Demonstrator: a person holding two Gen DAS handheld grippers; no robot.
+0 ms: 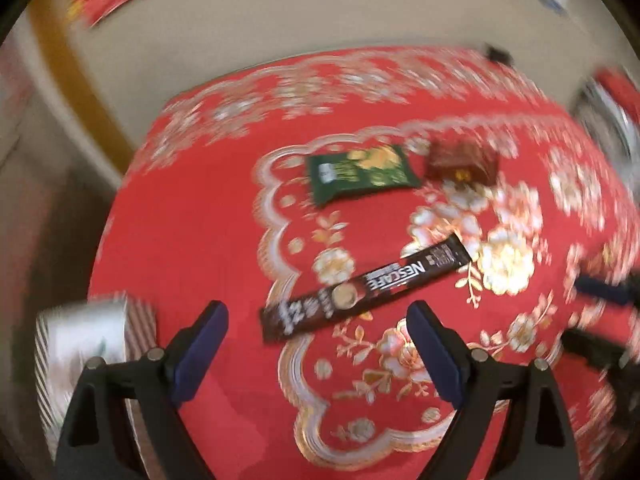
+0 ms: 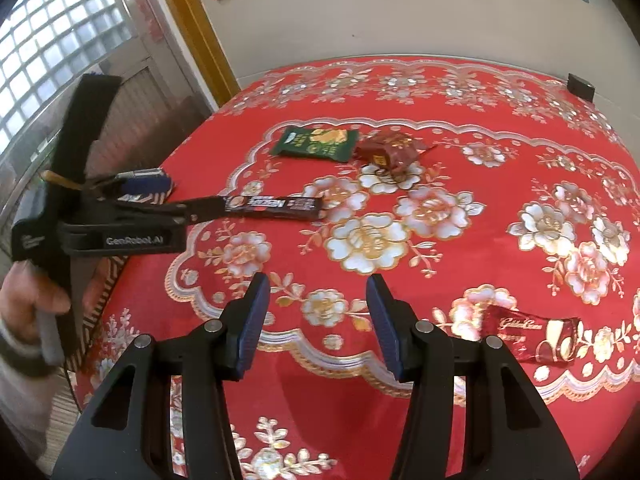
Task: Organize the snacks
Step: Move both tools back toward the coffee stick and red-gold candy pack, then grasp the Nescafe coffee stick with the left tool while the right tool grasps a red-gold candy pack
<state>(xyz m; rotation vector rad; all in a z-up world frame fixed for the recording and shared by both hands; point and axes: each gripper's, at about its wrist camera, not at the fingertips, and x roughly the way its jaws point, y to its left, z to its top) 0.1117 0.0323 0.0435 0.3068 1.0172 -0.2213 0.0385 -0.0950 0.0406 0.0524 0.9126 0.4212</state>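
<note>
Red tablecloth (image 2: 500, 400) carries four loose snacks: coffee stick (image 1: 366, 286) at frame centre, green packet (image 1: 360, 174), brown packet (image 1: 462, 160) and red candy (image 2: 528, 334) at lower right, so sorting looks barely begun, with left gripper (image 1: 318, 350) and right gripper (image 2: 318, 324) both spread wide, holding nothing.

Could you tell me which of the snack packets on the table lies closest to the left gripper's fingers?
The long black Nescafe stick lies just ahead of the open left gripper. The green packet and the dark red packet lie farther back.
</note>
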